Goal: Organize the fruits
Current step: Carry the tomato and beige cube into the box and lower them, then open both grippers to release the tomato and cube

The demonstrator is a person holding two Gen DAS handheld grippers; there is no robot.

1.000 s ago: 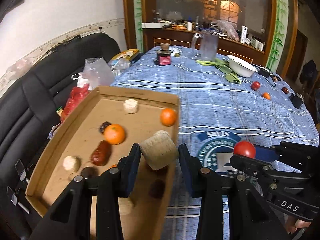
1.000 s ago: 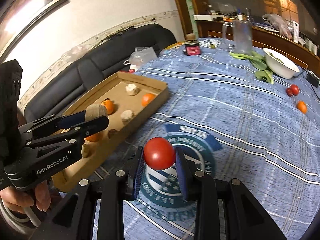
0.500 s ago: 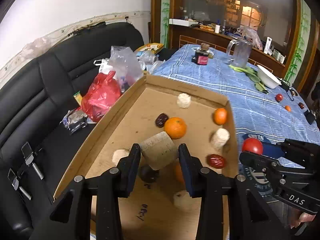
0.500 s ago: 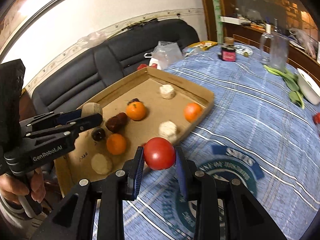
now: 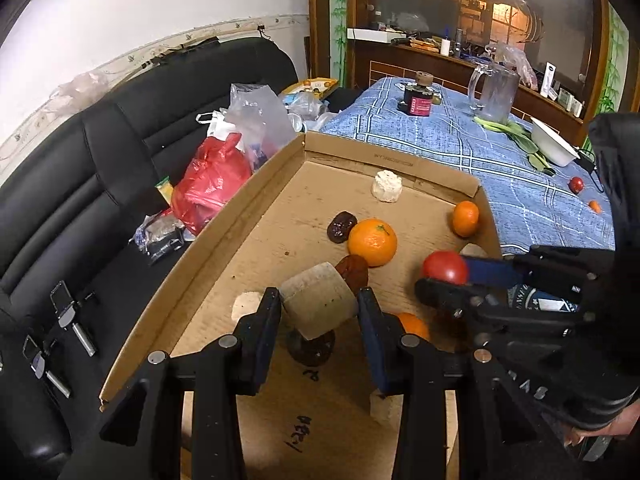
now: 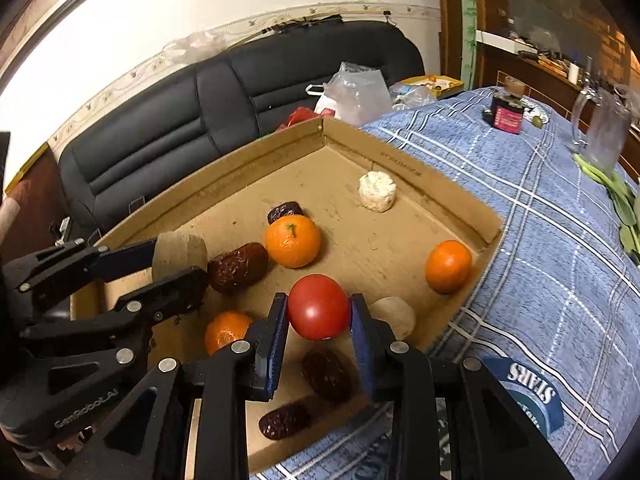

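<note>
Between the pads of the left gripper [image 5: 318,312] a pale cylindrical chunk [image 5: 319,305] is clamped, the jaws only partly closed around it and held above the floor of the cardboard tray [image 5: 224,236]. At 1 o'clock from this chunk, touching nothing but the tray, a large orange [image 5: 372,242] is seen, with a dark date [image 5: 341,227] just beside it at 10 o'clock and a reddish date [image 5: 353,270] partly hidden behind the chunk. At 12 o'clock, near the far wall, a white chunk [image 5: 386,186] is set; at 2 o'clock a small orange [image 5: 465,218] lies against the right wall.

At 3 o'clock the right gripper [image 6: 319,314] is held, its narrow jaws pressed on a tomato [image 6: 319,306] above the tray's near right corner. Beneath it, at 6 o'clock, two dates [image 6: 328,374] are laid on the cardboard, and another orange [image 6: 226,332] is seen at 9 o'clock. Beyond the tray, on the blue checked cloth [image 6: 560,264], a jar [image 6: 507,114] and a glass jug [image 6: 604,128] are placed at 1 o'clock. A black sofa [image 5: 80,184] runs along at 9 o'clock.
</note>
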